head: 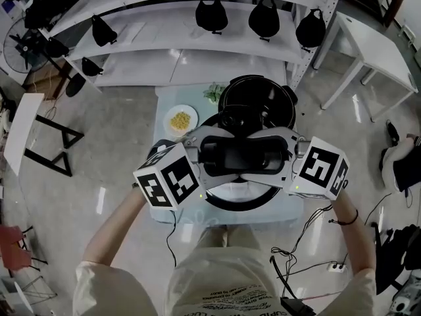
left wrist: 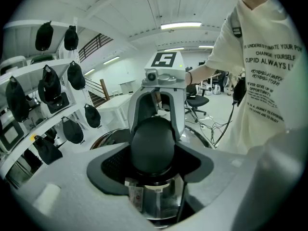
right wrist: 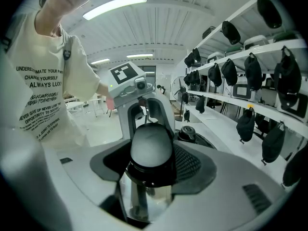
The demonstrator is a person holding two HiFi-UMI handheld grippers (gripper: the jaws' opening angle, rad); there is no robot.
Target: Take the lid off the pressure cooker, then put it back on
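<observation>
Shelves [head: 164,64] of caps [head: 211,12] back the seemingly pale-blue table [head: 191,97] under the lid [head: 240,191].

Legible text: shirt print only.
Shirt [left wrist: 269,81] reads "UNDERESTIMATE YOUR…", "CHANGE YOURSELF", "CUPID ALWAYS L…", "NEVER GIVE UP". Sticker [left wrist: 135,196] on lid [left wrist: 161,203]: unreadable.

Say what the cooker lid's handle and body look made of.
Handle: black, smooth, rounded, with a soft sheen; probably moulded plastic.
Lid body: bright and mirror-like, showing reflections; polished metal, steel or aluminium I cannot tell.
</observation>
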